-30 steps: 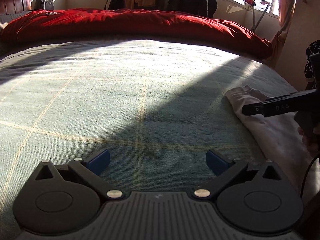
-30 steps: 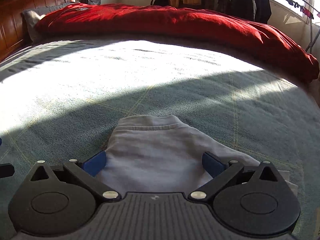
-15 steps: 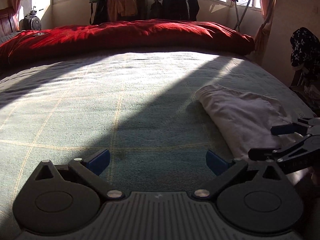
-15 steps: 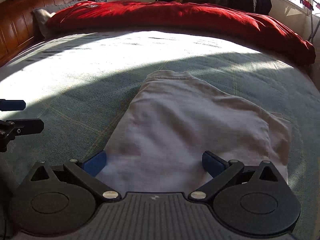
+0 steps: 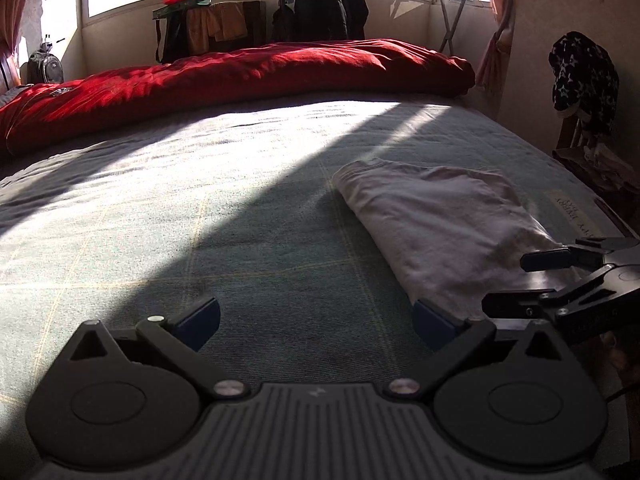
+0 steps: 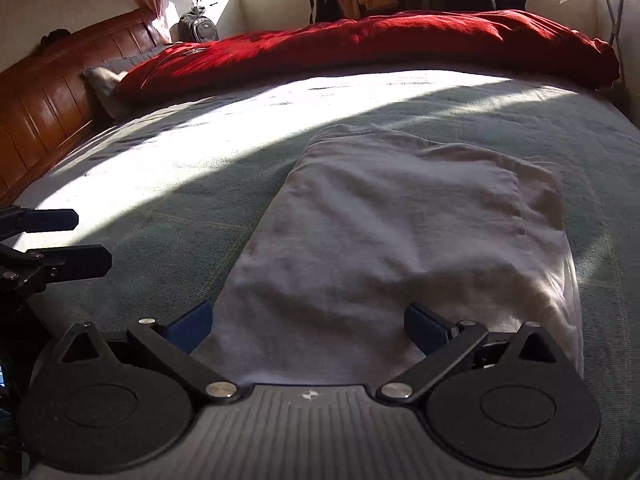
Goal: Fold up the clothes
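A pale folded garment (image 6: 400,240) lies flat on the grey-green bedspread (image 6: 200,208). It also shows in the left wrist view (image 5: 436,224), right of centre. My right gripper (image 6: 308,322) is open and empty, held just above the garment's near edge. It also shows from the side in the left wrist view (image 5: 520,280), jaws apart. My left gripper (image 5: 316,318) is open and empty over bare bedspread (image 5: 240,240), to the left of the garment. Its fingers (image 6: 76,264) show at the left edge of the right wrist view.
A red duvet (image 5: 240,76) lies bunched along the far side of the bed. A wooden headboard (image 6: 48,96) and a pillow (image 6: 108,84) are at the left. A chair with dark star-print clothing (image 5: 580,76) stands by the bed's right side. A clothes rack (image 5: 328,0) stands by the windows.
Both grippers have pulled back and risen, open and empty. The garment, close under the right gripper before, now lies fully in view, folded and still.
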Demonstrator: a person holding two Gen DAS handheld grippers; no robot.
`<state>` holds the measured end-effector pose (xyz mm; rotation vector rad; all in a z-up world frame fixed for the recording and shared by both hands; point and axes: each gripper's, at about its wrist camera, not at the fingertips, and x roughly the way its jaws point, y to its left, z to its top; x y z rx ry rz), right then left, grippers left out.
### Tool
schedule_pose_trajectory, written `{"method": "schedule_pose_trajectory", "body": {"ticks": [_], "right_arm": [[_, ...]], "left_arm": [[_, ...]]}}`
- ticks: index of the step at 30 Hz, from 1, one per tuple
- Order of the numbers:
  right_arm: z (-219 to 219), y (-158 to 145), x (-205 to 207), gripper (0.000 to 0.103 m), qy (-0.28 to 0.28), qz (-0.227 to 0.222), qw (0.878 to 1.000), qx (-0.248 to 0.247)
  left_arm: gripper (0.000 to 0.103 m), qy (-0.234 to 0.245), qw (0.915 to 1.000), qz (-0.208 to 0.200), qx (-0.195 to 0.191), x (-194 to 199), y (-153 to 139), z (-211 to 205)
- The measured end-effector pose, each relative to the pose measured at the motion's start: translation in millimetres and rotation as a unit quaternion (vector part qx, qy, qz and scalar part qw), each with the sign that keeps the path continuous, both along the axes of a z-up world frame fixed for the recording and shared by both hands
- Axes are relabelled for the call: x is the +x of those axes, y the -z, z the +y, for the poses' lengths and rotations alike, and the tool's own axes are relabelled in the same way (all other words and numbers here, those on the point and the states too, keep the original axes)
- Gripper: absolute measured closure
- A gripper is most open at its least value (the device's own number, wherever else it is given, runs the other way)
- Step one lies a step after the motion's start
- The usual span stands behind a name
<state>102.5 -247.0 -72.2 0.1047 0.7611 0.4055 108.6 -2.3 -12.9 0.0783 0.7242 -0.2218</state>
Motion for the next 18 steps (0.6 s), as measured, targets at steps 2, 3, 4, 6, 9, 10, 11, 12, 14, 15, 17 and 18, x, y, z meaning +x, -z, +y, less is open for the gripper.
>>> {"method": "schedule_pose_trajectory", "body": {"ticks": [2, 3, 4, 6, 9, 10, 11, 12, 14, 15, 17, 18], "right_arm": [[-9, -5, -11, 0.000, 0.007, -0.011, 1.000, 0.002], [-16, -5, -16, 0.000, 0.014, -0.011, 1.000, 0.001], [-20, -4, -20, 0.000, 0.021, -0.009, 1.000, 0.001], [-31, 2, -27, 0.000, 0.037, 0.003, 0.999, 0.002], [-48, 18, -37, 0.000, 0.063, 0.028, 0.998, 0.005], [-51, 19, -41, 0.000, 0.067, 0.029, 0.997, 0.006], [-54, 19, -45, 0.000, 0.069, 0.027, 0.997, 0.010], [-57, 17, -48, 0.000, 0.071, 0.024, 0.997, 0.017], [-61, 10, -48, 0.000, 0.072, 0.013, 0.997, 0.027], [-62, 5, -46, 0.000, 0.070, 0.002, 0.997, 0.029], [-63, -6, -41, 0.000, 0.063, -0.022, 0.997, 0.030], [-63, -10, -36, 0.000, 0.060, -0.034, 0.997, 0.029]], "left_arm": [[0.001, 0.003, 1.0000, 0.002, 0.005, -1, 0, -6], [0.001, 0.005, 1.0000, 0.001, 0.009, -2, 0, -10], [0.001, 0.009, 0.9999, -0.001, 0.011, -4, 0, -14], [0.001, 0.021, 0.9996, -0.004, 0.016, -8, -1, -23], [0.001, 0.035, 0.9991, -0.001, 0.026, -11, 0, -34], [0.001, 0.036, 0.9989, 0.000, 0.030, -12, 1, -36], [0.001, 0.037, 0.9987, 0.001, 0.034, -12, 1, -39], [0.001, 0.038, 0.9985, 0.002, 0.038, -12, 2, -41], [0.001, 0.038, 0.9983, 0.001, 0.044, -15, 1, -46], [0.001, 0.039, 0.9983, 0.000, 0.044, -15, 1, -47], [0.001, 0.041, 0.9982, -0.002, 0.043, -15, -1, -48], [0.001, 0.041, 0.9982, -0.002, 0.043, -16, -2, -48]]}}
